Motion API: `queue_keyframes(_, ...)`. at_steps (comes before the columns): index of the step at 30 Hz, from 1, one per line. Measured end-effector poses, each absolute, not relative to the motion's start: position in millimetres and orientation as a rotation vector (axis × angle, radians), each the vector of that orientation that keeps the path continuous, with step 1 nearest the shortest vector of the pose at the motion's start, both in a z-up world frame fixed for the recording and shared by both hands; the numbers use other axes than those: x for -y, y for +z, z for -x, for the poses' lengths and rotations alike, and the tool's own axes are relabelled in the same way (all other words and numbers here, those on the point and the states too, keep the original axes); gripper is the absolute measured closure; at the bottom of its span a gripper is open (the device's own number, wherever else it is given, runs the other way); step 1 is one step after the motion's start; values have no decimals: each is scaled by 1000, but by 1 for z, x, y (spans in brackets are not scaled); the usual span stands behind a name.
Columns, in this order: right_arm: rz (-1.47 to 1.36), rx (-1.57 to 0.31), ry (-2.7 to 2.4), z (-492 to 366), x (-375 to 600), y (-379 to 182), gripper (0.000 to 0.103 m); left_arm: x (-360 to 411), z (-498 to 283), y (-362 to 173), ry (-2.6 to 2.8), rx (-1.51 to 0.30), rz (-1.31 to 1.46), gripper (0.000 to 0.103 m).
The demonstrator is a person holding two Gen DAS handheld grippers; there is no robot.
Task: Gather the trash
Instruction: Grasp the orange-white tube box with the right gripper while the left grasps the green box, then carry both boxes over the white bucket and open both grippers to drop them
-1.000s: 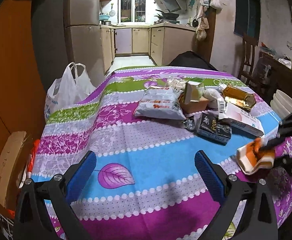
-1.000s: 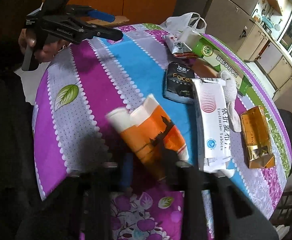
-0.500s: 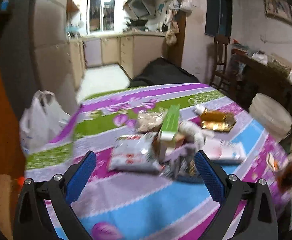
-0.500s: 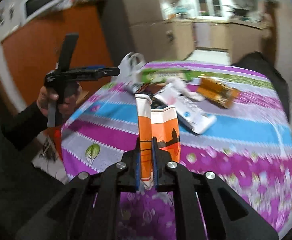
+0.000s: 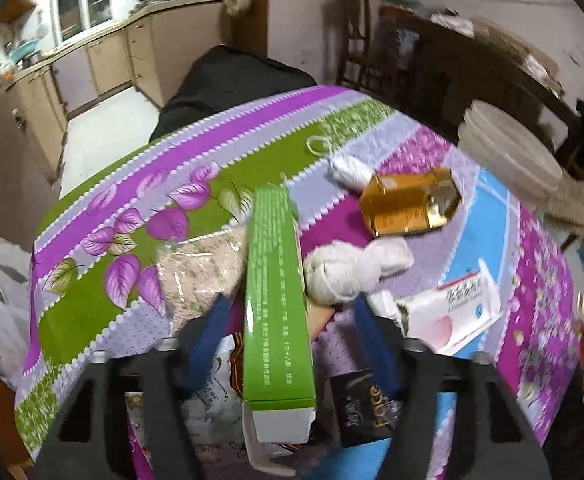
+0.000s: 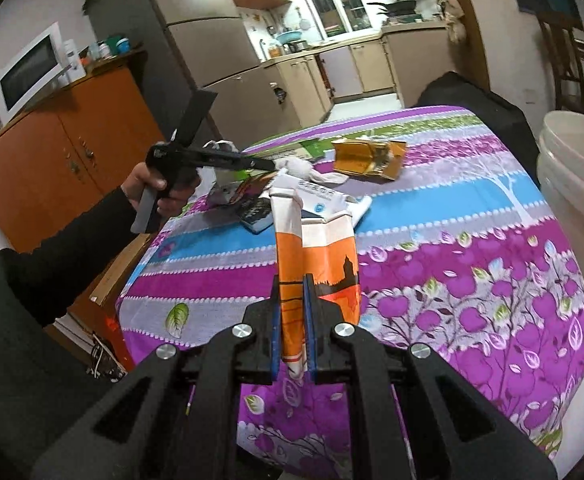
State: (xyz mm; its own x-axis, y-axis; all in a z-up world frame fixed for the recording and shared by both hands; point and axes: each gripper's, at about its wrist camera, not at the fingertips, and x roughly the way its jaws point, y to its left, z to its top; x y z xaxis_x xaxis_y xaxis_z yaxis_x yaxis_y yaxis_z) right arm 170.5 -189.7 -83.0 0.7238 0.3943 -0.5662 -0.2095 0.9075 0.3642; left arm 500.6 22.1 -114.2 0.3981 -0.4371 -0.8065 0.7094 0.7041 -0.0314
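The long box [image 5: 276, 300] lies on the table [image 5: 91, 312], between the left gripper's [image 5: 287, 344] fingers; crumpled tissue [image 5: 352, 268] right of it; foil carton [image 5: 408, 204] behind; buckets [image 6: 576, 184] beside the table.

Soft printed cloth on the table [image 5: 103, 200]. Shiny gold foil box [image 5: 408, 204]. Smooth green cardboard box [image 5: 275, 300]. Crinkly clear plastic bag [image 5: 195, 272]. Fluffy white cloth toy [image 5: 344, 272].

At your ten o'clock stands an orange wooden cabinet [image 6: 67, 152] bearing a white microwave [image 6: 27, 70]; stacked white plastic buckets [image 6: 576, 176] at three.
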Motion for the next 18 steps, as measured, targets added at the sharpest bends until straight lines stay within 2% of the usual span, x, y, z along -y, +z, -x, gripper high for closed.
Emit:
queue_keyframes(1,-291,-684,331,-171,192,-84,95,-23,-501,-116,-747,-897,-344,69)
queue_keyframes(2,-295,-683,327,-171,194,-84,95,-26,-501,-116,-744,-889,-324,77)
queue_keyframes(13,-300,-659,251,-175,205,-79,95,-65,-435,-60,-674,-721,-189,77)
queue_keyframes(18,-297,-686,161,-187,215,-77,95,-55,-398,-43,-649,-702,-115,77)
